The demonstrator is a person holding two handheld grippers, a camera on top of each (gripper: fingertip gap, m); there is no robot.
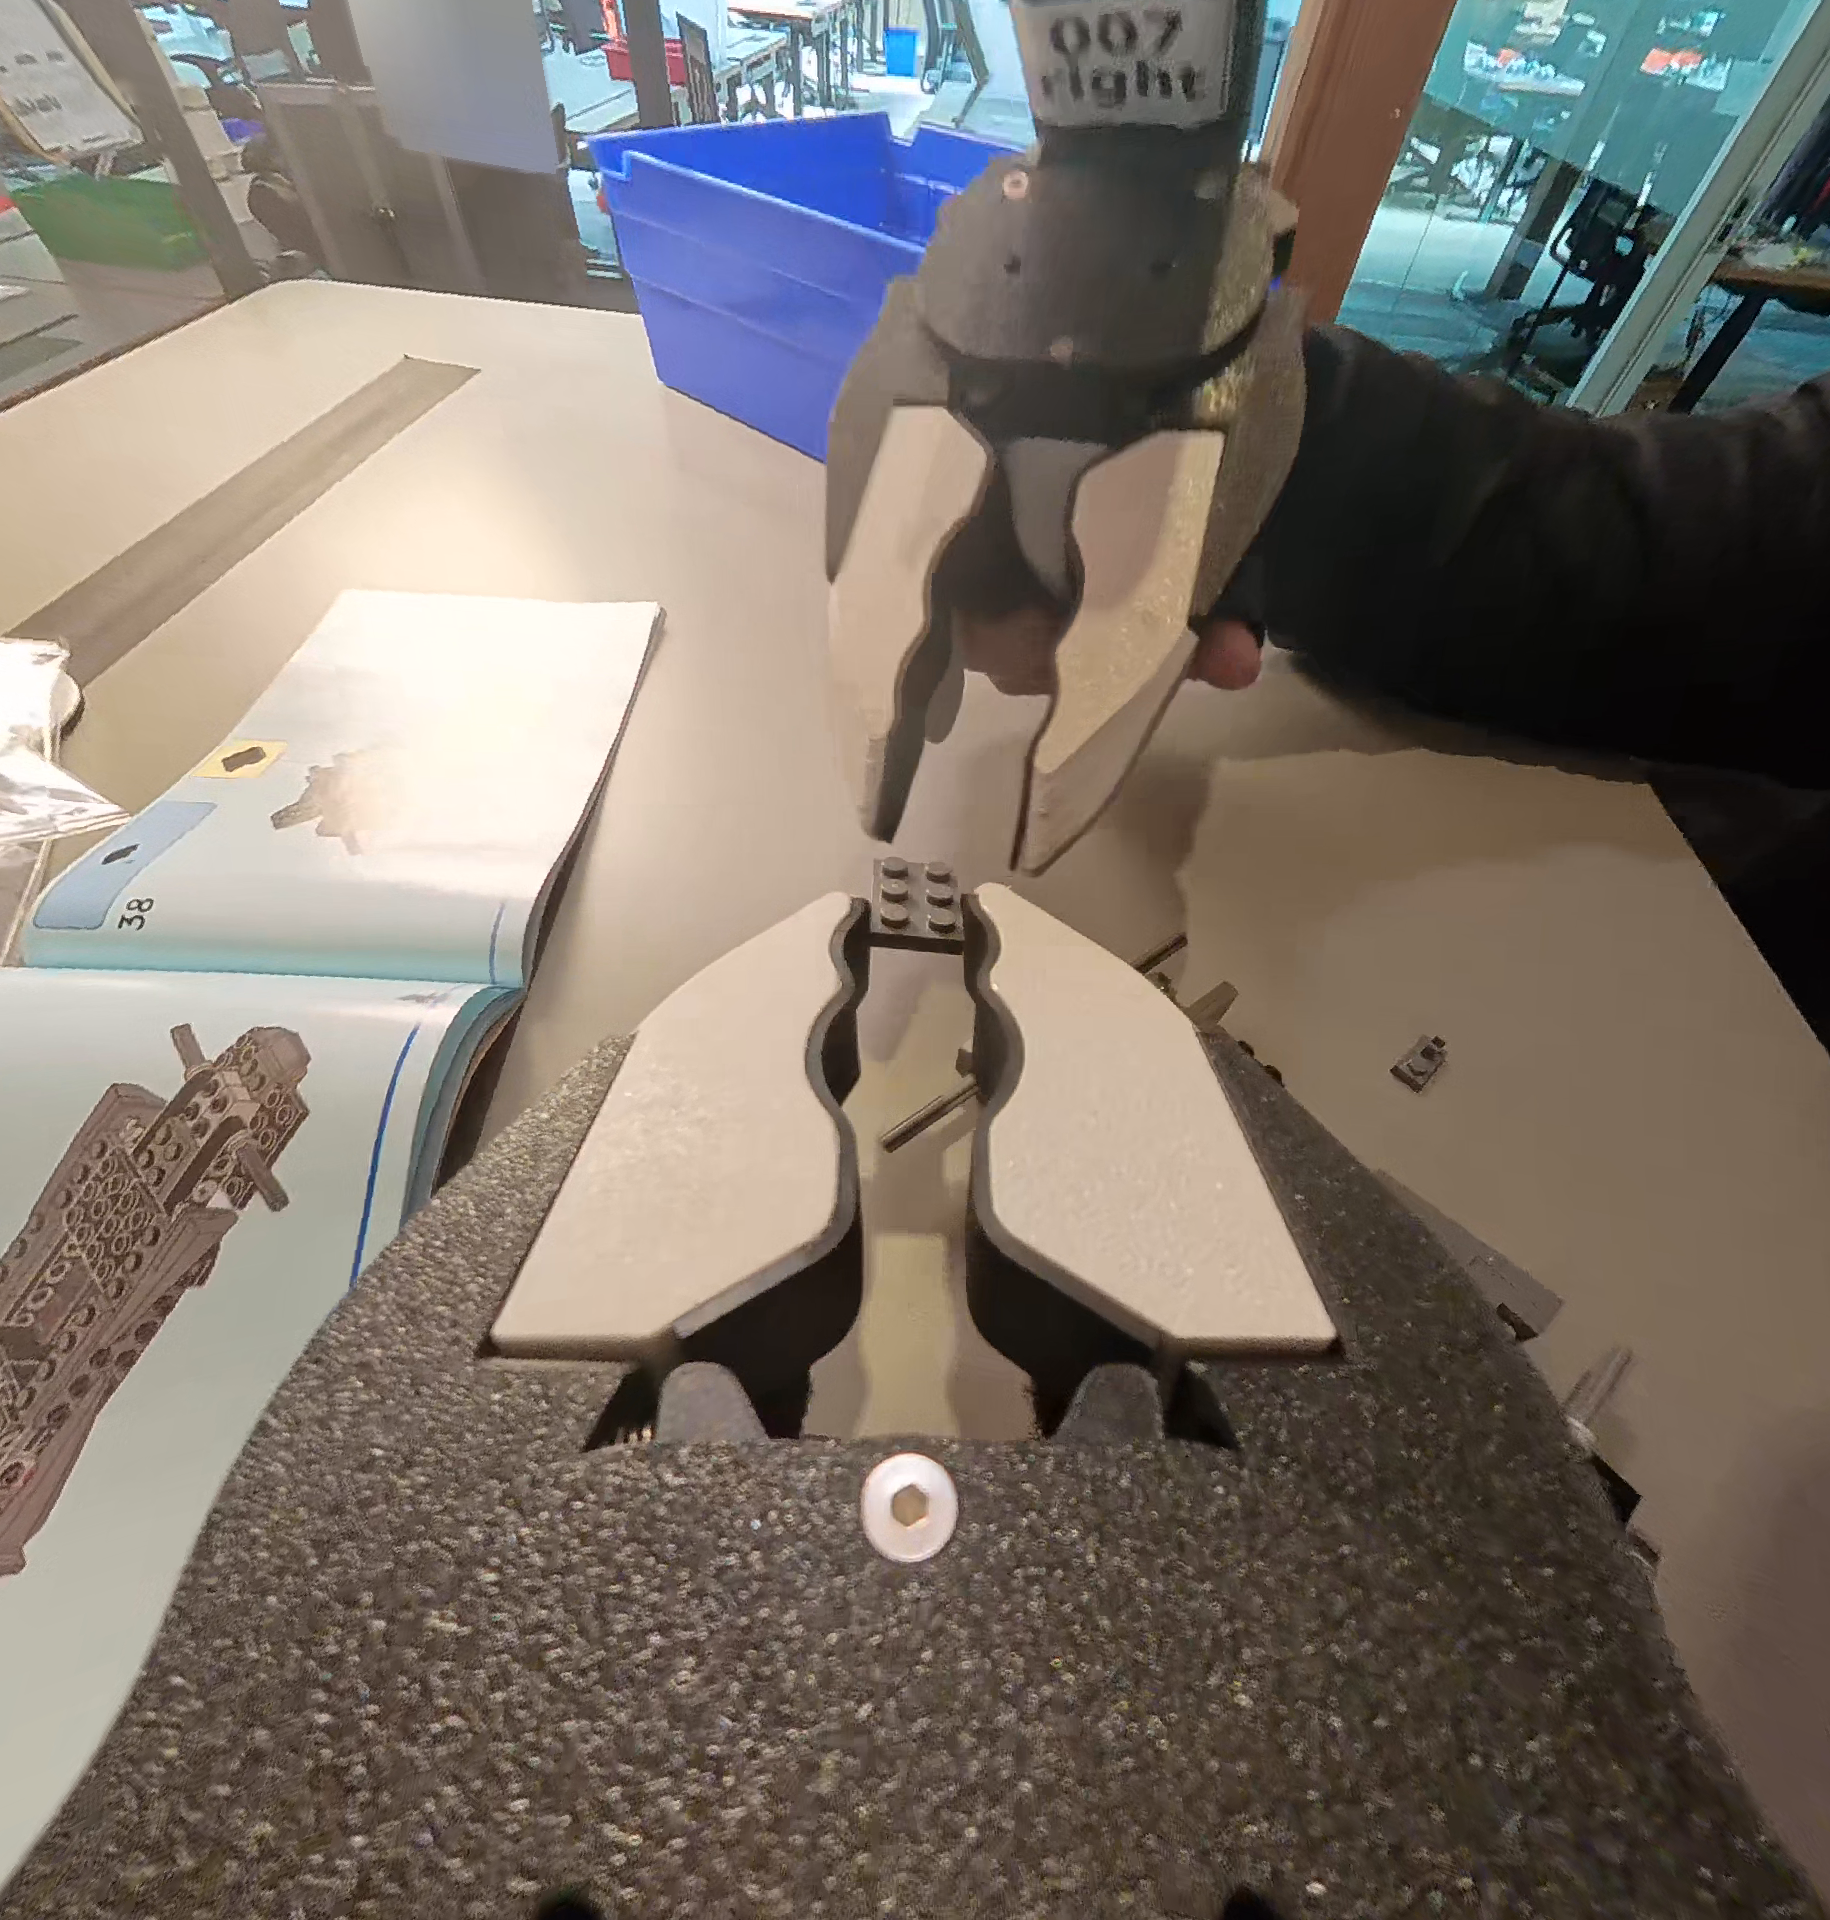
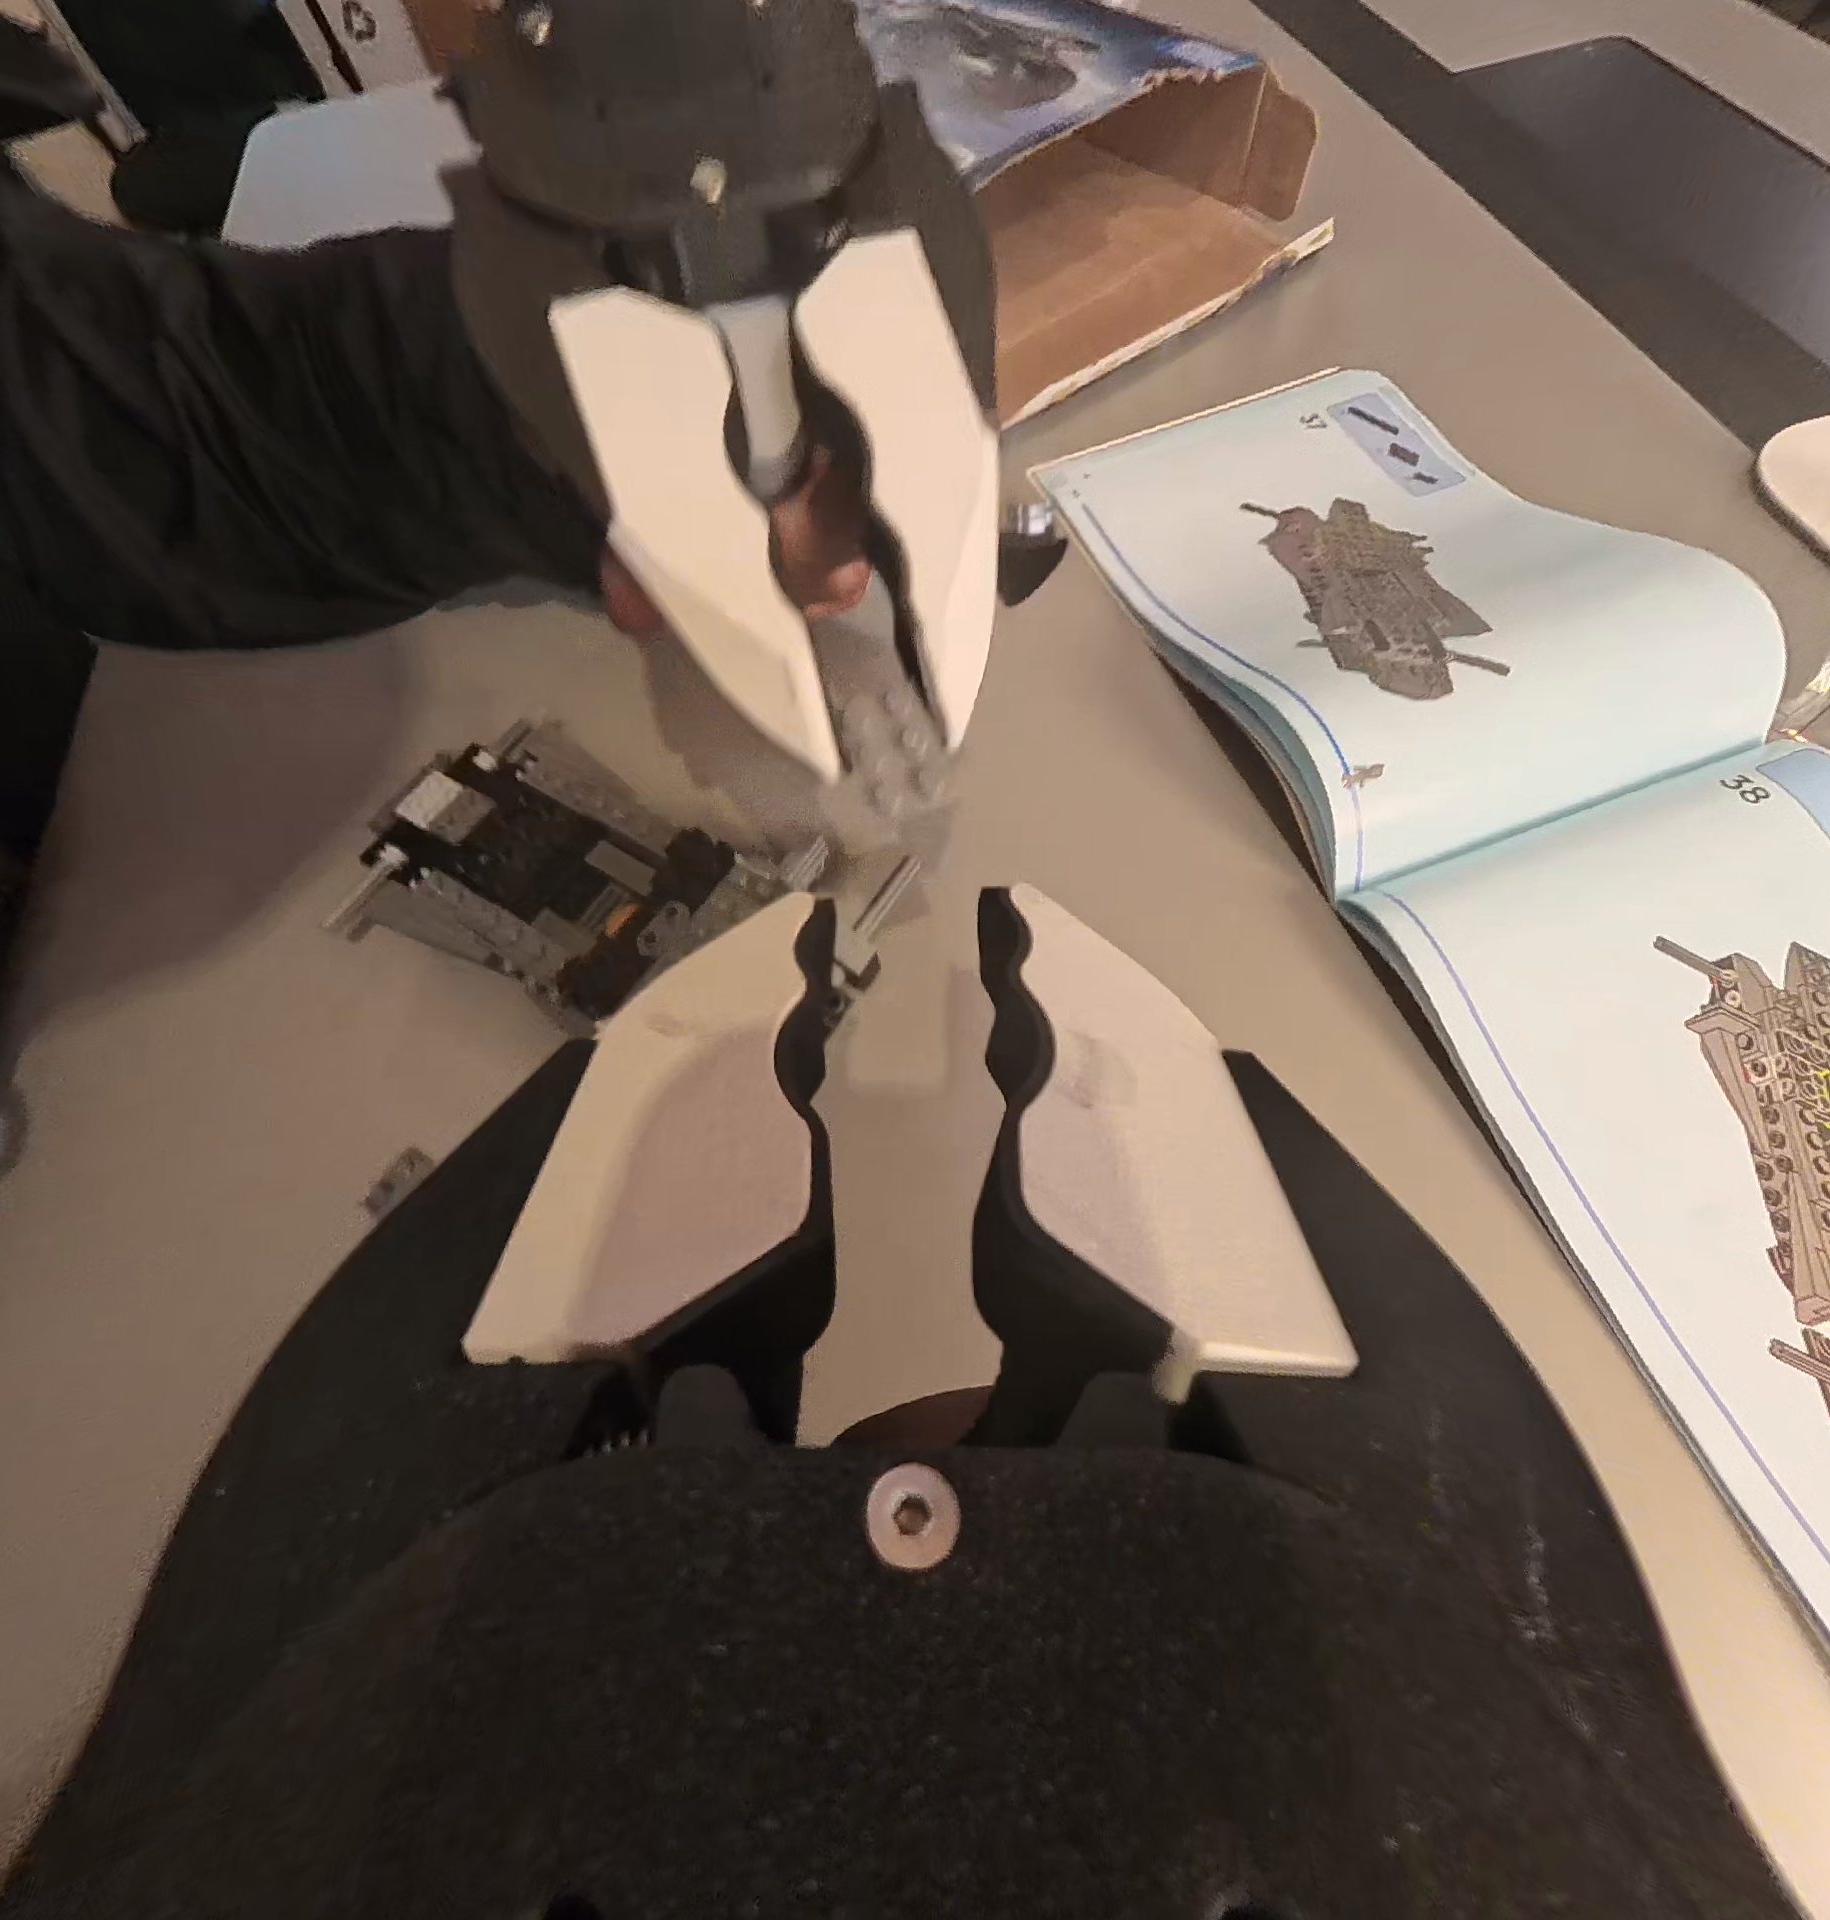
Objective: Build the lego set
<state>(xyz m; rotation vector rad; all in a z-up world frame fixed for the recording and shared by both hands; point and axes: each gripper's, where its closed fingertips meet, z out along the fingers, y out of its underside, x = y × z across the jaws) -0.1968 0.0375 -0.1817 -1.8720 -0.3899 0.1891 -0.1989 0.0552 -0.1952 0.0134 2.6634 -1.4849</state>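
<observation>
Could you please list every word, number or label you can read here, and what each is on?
I won't quote writing; these carry it:
Grey tag atop the right tongs: printed characters.
Open booklet: page numbers at corners.
White sheet, far left: too blurred.

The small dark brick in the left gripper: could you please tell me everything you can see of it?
The brick is a flat dark grey plastic plate with six round studs in two rows of three, facing up. The left gripper pinches its near end between both fingertips, holding it level above the table; the far end sticks out. The right gripper is open just beyond, not touching.
</observation>
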